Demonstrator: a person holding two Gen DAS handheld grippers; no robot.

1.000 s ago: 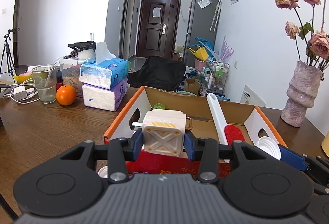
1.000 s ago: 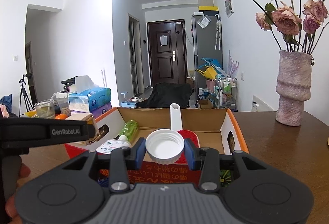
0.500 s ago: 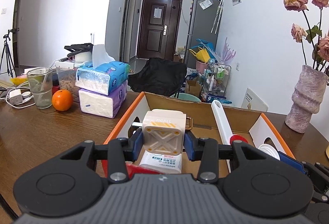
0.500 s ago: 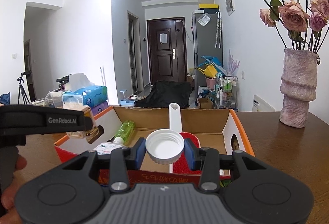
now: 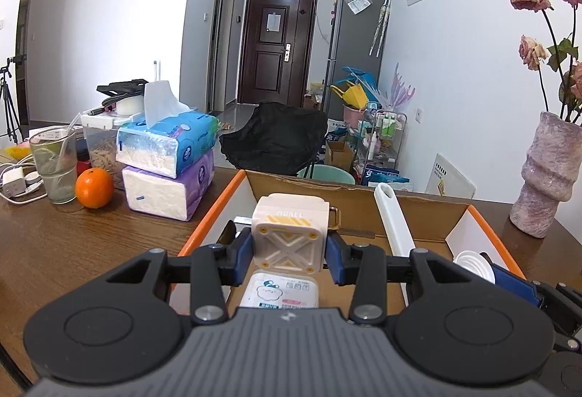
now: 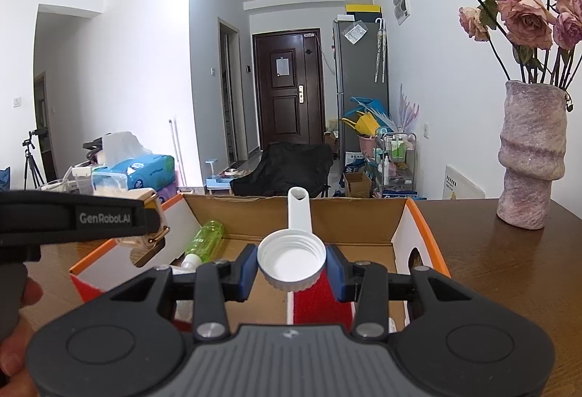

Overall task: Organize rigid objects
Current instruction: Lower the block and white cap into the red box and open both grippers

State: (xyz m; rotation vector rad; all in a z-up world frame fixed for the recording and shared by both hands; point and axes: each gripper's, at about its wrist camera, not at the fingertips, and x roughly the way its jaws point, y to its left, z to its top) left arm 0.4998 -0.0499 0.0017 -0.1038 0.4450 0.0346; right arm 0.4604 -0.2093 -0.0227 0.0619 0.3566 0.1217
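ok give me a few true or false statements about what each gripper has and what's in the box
1. The left gripper grips a cream cube-shaped block. True.
2. The right gripper is empty. False: it is shut on a white bottle cap.
3. A green bottle lies inside the cardboard box. True.
4. The orange sits in the box. False: it rests on the wooden table, beside the stacked tissue packs.
5. The vase lies tipped over. False: it stands upright.

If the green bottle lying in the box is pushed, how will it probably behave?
The green bottle lies on its side in the cardboard box, so it would probably roll. It looks like thin clear plastic, likely light. Its smooth round body may slip in a grip.
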